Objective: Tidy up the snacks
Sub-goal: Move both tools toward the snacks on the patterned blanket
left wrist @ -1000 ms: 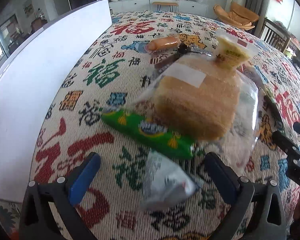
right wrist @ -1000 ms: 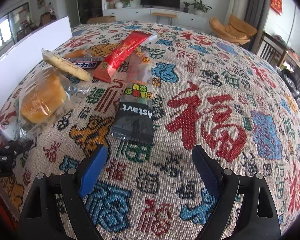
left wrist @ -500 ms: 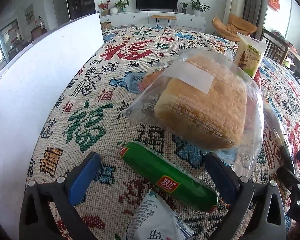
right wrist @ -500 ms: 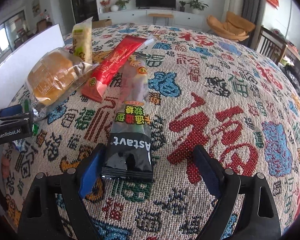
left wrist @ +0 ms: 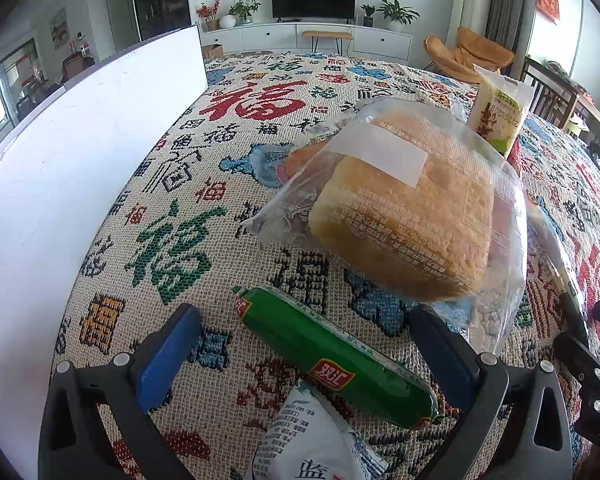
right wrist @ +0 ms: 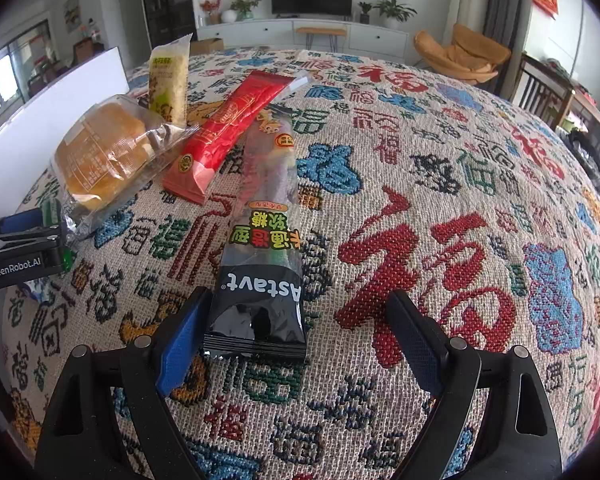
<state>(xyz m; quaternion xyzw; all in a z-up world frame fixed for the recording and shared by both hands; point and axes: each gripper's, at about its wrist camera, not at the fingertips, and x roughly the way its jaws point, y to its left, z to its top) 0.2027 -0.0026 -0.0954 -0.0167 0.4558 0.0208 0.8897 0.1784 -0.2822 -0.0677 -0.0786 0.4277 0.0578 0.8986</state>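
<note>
Black candy packet (right wrist: 260,280), lower centre of right view, flat on worktop (right wrist: 440,208): light, crinkly, probably slippery; pinch sealed near end. Right gripper (right wrist: 296,344) apart, straddling it; left gripper (left wrist: 304,348) apart over green sausage (left wrist: 336,356)

Lying open on the table's (right wrist: 440,168) right half; crowding the left, a bread bag (right wrist: 100,160), red packet (right wrist: 228,128) and white board (left wrist: 80,152).

left tool (left wrist: 306,354) jaws spread wide, right tool (right wrist: 296,340) jaws spread wide
</note>
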